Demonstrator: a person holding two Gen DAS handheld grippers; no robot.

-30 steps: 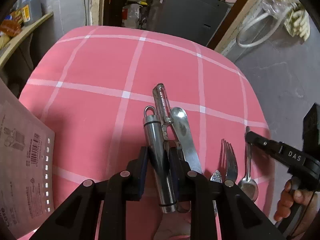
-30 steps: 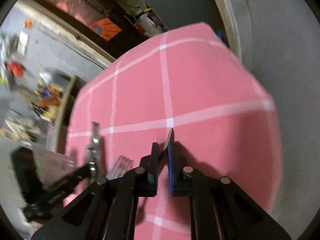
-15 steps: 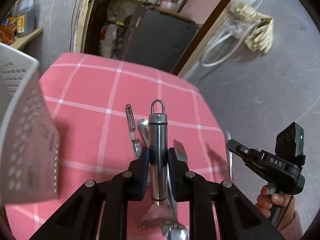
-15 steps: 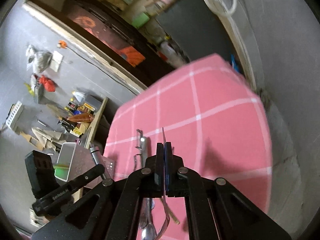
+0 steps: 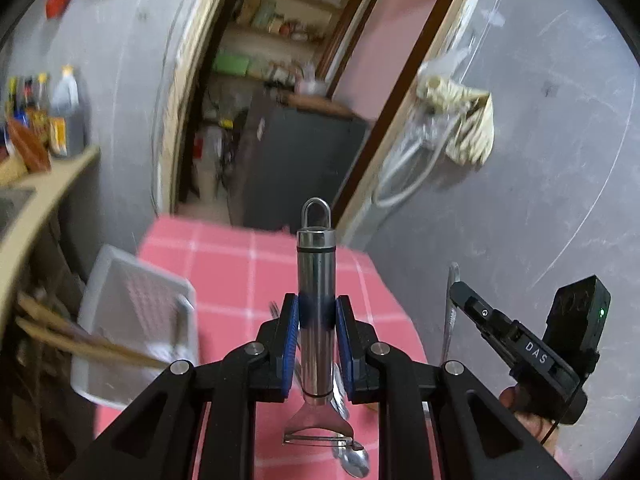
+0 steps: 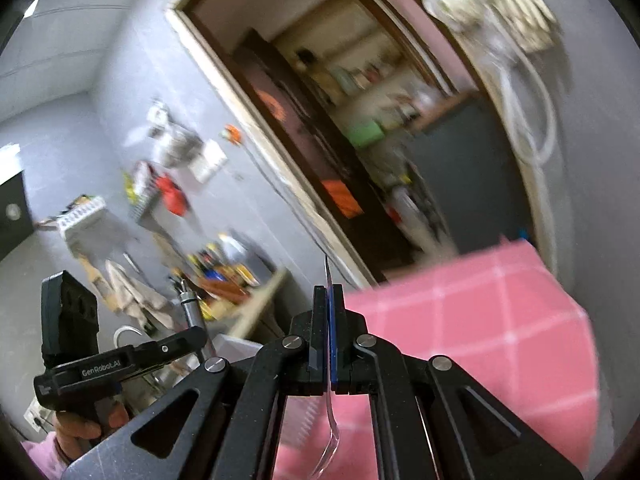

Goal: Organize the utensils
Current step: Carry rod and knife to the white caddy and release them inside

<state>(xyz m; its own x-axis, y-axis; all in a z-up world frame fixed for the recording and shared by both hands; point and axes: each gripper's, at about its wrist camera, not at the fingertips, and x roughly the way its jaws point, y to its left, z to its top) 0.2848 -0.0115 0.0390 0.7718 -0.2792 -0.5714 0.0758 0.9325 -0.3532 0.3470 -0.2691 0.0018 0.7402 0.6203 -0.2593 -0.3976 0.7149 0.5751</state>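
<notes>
My left gripper [image 5: 316, 312] is shut on the round steel handle of a peeler [image 5: 316, 272], held above the pink checked table [image 5: 224, 264]. The handle's hanging loop points away and its blade [image 5: 318, 428] hangs below the fingers. My right gripper [image 6: 328, 292] is shut on the thin handle of a spoon [image 6: 331, 420], seen edge-on with its bowl hanging down. In the left wrist view the right gripper [image 5: 456, 292] is off to the right, level with the left one. The right wrist view shows the left gripper [image 6: 192, 334] at the lower left.
A white perforated basket [image 5: 136, 320] with wooden utensils [image 5: 84, 340] in it stands at the table's left side. A spoon [image 5: 354, 462] and fork tines [image 5: 274, 308] lie on the cloth under the left gripper. A counter [image 5: 36, 208] with bottles is left, a grey wall right.
Both grippers have risen off the table and tilted up, the left with the peeler, the right with the spoon. The basket now sits lower left in the left wrist view.
</notes>
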